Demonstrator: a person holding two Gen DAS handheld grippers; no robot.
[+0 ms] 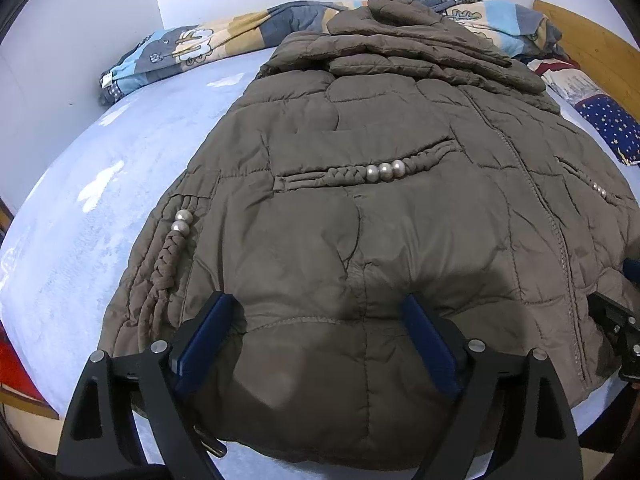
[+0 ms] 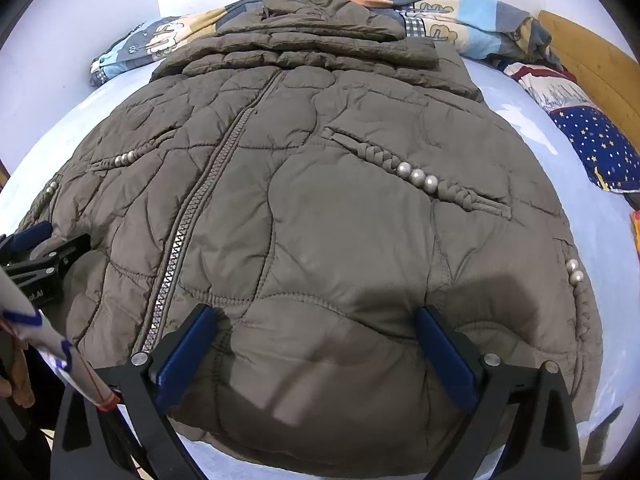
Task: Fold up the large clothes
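both the left gripper point(image 1: 320, 344) and right gripper point(image 2: 320, 356) stood spread over the jacket point(image 1: 360, 220) hem, pinching nothing. the puffy hem could slip from a shallow bite.

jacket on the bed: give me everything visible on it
The jacket is a brown-grey quilted puffer, matte fabric, lying front up on the pale blue bed, zipper closed. Sleeves are folded across its top. Braided cords with silver beads trim the pockets and side hems. The open left tongs and right tongs straddle its near hem.
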